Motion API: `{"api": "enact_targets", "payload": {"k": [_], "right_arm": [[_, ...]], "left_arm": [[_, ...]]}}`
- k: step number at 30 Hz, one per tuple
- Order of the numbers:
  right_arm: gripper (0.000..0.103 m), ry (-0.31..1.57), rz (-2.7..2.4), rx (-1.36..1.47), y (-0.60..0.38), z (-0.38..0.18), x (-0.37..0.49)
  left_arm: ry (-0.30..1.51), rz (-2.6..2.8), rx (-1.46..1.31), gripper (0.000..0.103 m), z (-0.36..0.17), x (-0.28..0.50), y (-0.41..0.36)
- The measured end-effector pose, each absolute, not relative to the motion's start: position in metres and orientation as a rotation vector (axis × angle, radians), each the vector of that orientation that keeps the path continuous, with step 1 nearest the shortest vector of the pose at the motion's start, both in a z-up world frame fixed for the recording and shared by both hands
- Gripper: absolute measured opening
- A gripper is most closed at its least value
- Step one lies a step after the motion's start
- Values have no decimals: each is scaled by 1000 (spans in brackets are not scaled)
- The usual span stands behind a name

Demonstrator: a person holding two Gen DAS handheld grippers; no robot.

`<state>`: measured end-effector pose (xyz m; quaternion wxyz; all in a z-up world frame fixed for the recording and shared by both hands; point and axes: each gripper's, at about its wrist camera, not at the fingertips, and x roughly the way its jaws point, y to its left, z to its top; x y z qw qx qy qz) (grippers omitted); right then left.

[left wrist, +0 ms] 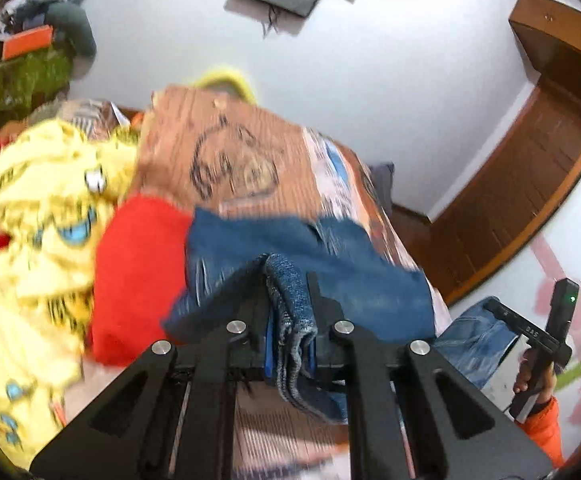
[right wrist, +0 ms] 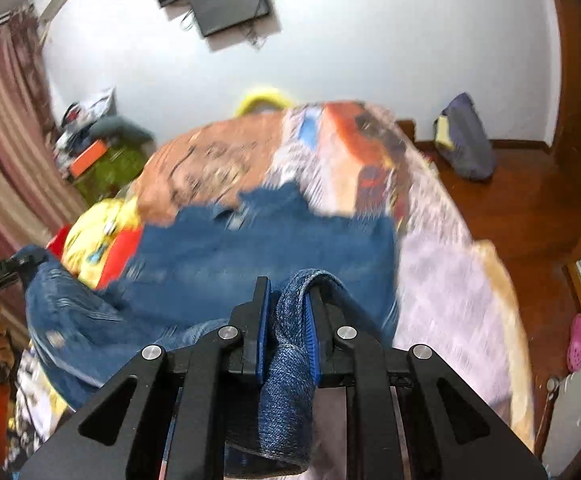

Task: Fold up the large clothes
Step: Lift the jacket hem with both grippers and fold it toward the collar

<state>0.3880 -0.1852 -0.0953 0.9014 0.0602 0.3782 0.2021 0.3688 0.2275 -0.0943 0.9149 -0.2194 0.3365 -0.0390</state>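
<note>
Crowding jeans (left wrist: 310,256): red pillow (left wrist: 138,272) & yellow blanket (left wrist: 46,216) just beside, left.

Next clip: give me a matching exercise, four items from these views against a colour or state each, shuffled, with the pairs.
Items:
1. left gripper
2. plush garment
3. patterned garment
4. wall screen

Colour or state:
A. yellow with blue motifs, bunched up
B. dark, mounted on the white wall
C. shut on a fold of the blue jeans
D. red, lying beside the denim

Pairs: 1-C, 2-D, 3-A, 4-B
</note>
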Motion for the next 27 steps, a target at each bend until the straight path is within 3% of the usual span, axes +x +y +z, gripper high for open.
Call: {"api": "enact_targets", "payload": {"k": [11,21,27], "right_arm": [[12,883,335,156,-169,-143,502],[13,1001,344,86,-165,-200,533],[23,962,338,-72,-160,-189,517]], "left_arm": [[764,53,-418,11,-141,489,245],[925,106,-321,13,-222,543,245],[983,130,-122,24,-239,540,225]]}}
